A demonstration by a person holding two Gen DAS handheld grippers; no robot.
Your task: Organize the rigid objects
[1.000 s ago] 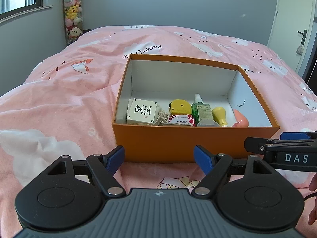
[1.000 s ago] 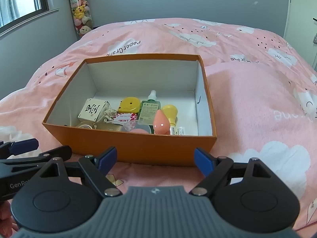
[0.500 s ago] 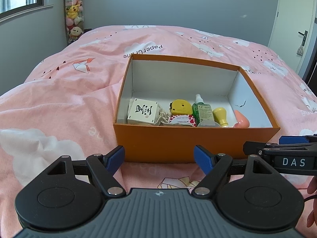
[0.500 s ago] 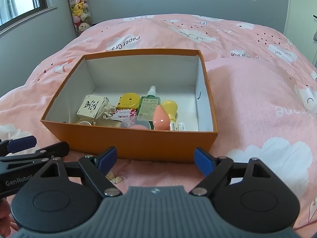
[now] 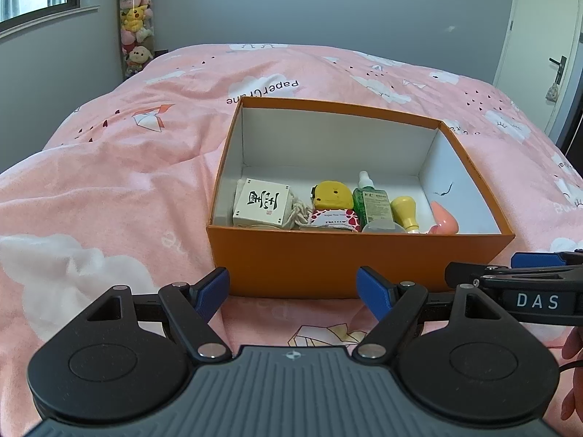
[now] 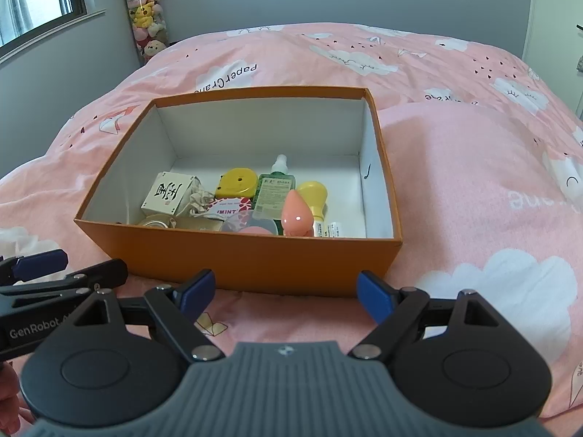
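Observation:
An orange box (image 5: 328, 258) (image 6: 255, 258) with a white inside sits on the pink bed. Along its near wall lie a white carton with black characters (image 5: 260, 205) (image 6: 168, 193), a yellow tape measure (image 5: 333, 195) (image 6: 236, 182), a green spray bottle (image 5: 371, 198) (image 6: 275, 191), a yellow bulb-shaped thing (image 5: 404, 209) (image 6: 313, 195), a pink drop-shaped thing (image 5: 442, 220) (image 6: 297, 215) and a mint packet (image 6: 229, 209). My left gripper (image 5: 293, 287) hangs open before the box's near wall. My right gripper (image 6: 286, 291) is open there too. Nothing is between either pair of fingers.
The pink quilt (image 5: 109, 182) with cloud prints spreads around the box. A column of plush toys (image 5: 136, 22) stands in the far left corner below a window. A white door (image 5: 546, 54) is at the far right. A raised fold of quilt (image 6: 473, 167) lies right of the box.
Both views have shifted slightly, so the box sits a little lower in frame; both grippers stay open and empty, and nothing in the box has moved.

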